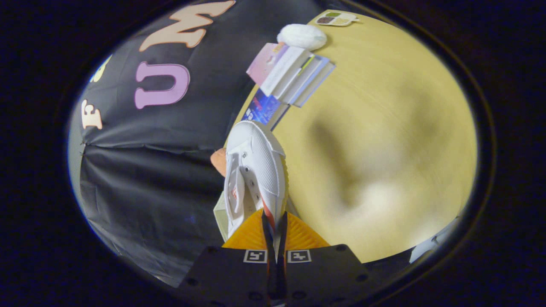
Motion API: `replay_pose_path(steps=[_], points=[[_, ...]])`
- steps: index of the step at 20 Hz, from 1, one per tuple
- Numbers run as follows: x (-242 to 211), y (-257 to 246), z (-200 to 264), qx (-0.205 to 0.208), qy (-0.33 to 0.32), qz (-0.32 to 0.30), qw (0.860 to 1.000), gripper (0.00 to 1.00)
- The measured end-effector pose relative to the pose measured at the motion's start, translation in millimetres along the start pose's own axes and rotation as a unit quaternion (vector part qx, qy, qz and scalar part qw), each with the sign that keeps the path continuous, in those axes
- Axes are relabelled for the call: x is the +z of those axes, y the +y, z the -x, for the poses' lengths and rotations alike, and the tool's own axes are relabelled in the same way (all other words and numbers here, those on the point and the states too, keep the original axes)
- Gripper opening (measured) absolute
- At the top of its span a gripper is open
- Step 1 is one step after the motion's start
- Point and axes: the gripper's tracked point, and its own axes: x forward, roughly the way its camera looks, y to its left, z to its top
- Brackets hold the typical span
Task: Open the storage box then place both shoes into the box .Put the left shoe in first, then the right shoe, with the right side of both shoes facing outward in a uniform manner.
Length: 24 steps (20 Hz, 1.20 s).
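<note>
The gripper (274,232) pinches the heel edge of a white mesh lace-up sneaker (255,170): its two fingers (298,236) are pressed almost together, with only the thin rim of the shoe between them. The sneaker stretches forward from the fingers, toe pointing away, laces and eyelets on one side and the pale sole edge on the other. It appears lifted clear of the light yellow wooden worktop (384,140), whose grain looks blurred.

Just past the toe of the shoe lies a blue glossy book (262,108) at the worktop's border. Beyond it a stack of books with white and pink covers (290,72) fans out, and a fluffy white round pad (302,36) sits touching the far end of that stack. Further still, near the far rim of the worktop, rests a small white divided tray with dark and green contents (337,18).

Beside the shoe's heel, a pale box-like edge (220,215) peeks out; what it is cannot be told. A small orange shape (219,161) shows behind the shoe's middle, against the black cloth wall (149,170).
</note>
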Motion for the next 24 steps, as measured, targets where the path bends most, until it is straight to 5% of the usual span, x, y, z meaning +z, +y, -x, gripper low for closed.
replay_pose_path(steps=[8, 14, 24], points=[[-75.6, 93.0, -29.7, 0.046, 0.058, 0.082, 0.994, 0.03], [-137.9, 75.0, -60.8, -0.005, 0.095, 0.119, 0.988, 0.03], [-144.7, 45.6, -83.3, -0.08, 0.074, 0.124, 0.986, 0.05]])
